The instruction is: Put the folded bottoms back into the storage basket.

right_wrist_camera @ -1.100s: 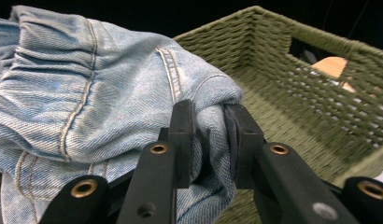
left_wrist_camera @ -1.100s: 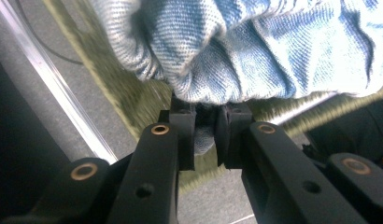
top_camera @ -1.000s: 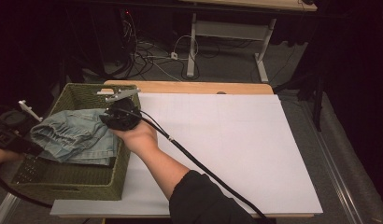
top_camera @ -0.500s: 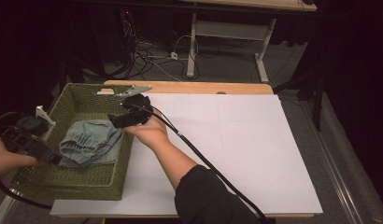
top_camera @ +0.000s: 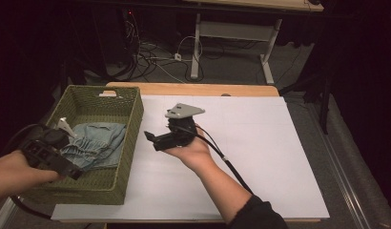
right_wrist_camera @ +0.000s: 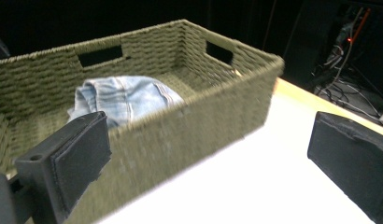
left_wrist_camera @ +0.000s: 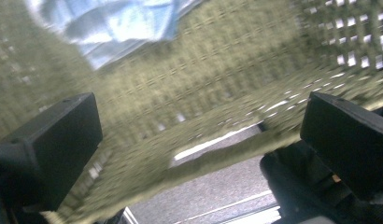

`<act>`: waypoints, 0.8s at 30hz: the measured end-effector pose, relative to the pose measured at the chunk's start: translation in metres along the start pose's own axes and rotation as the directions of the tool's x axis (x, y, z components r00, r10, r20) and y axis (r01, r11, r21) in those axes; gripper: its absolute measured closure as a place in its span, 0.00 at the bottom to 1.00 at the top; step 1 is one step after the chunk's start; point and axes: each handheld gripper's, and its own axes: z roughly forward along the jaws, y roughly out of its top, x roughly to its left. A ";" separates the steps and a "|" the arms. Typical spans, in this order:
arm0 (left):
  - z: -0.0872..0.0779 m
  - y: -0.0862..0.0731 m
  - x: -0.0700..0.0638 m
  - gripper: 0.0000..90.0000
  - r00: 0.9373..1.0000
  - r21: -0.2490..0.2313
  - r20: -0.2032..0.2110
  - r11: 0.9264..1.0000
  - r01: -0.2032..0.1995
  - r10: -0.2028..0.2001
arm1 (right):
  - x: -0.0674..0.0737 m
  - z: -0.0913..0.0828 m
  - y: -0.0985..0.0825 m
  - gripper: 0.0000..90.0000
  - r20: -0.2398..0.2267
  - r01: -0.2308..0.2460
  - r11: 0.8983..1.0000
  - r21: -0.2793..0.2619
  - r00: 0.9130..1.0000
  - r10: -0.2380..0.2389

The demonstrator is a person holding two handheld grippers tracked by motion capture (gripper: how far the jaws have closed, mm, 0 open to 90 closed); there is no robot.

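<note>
1. Hovering at the near left corner of the green woven basket (top_camera: 96, 183), the left gripper (top_camera: 72, 169) has its jaws spread wide with nothing between them. They have just been opening, which I judge is how the cloth was let go.
2. Lying just ahead of that gripper, the folded denim garment (top_camera: 96, 143) rests on the basket floor, bunched toward the near left side. It sits free of both tools, so the drop into the basket looks complete.
3. Standing to the right of the left gripper and to the left of the right one, the basket's long wall (right_wrist_camera: 180, 130) separates the garment from the white table top (top_camera: 260, 162).
4. Held over the white top just outside that wall, the right gripper (top_camera: 153, 138) points back toward the basket. Its jaws gape fully, empty, having also just been opening. It looks placed there to stay clear of the basket.
</note>
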 end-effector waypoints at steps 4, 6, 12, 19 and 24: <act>0.006 0.010 -0.018 0.00 1.000 0.003 0.003 1.000 -0.022 0.022 | -0.013 -0.024 -0.022 0.00 0.032 -0.018 1.000 0.004 0.999 0.018; 0.007 0.016 -0.027 0.00 0.999 0.000 0.009 0.999 -0.035 0.035 | -0.019 -0.035 -0.034 0.00 0.046 -0.032 1.000 0.000 0.998 0.031; 0.008 0.034 -0.050 0.00 0.997 0.003 0.003 0.997 -0.072 0.072 | -0.037 -0.068 -0.064 0.00 0.090 -0.056 0.998 -0.012 0.994 0.057; 0.007 0.052 -0.077 0.00 0.993 -0.011 -0.010 0.993 -0.122 0.121 | -0.053 -0.108 -0.094 0.00 0.156 -0.069 0.997 -0.020 0.985 0.071; 0.008 0.067 -0.099 0.00 0.986 -0.016 -0.006 0.986 -0.166 0.166 | -0.063 -0.135 -0.115 0.00 0.201 -0.092 0.996 -0.015 0.975 0.093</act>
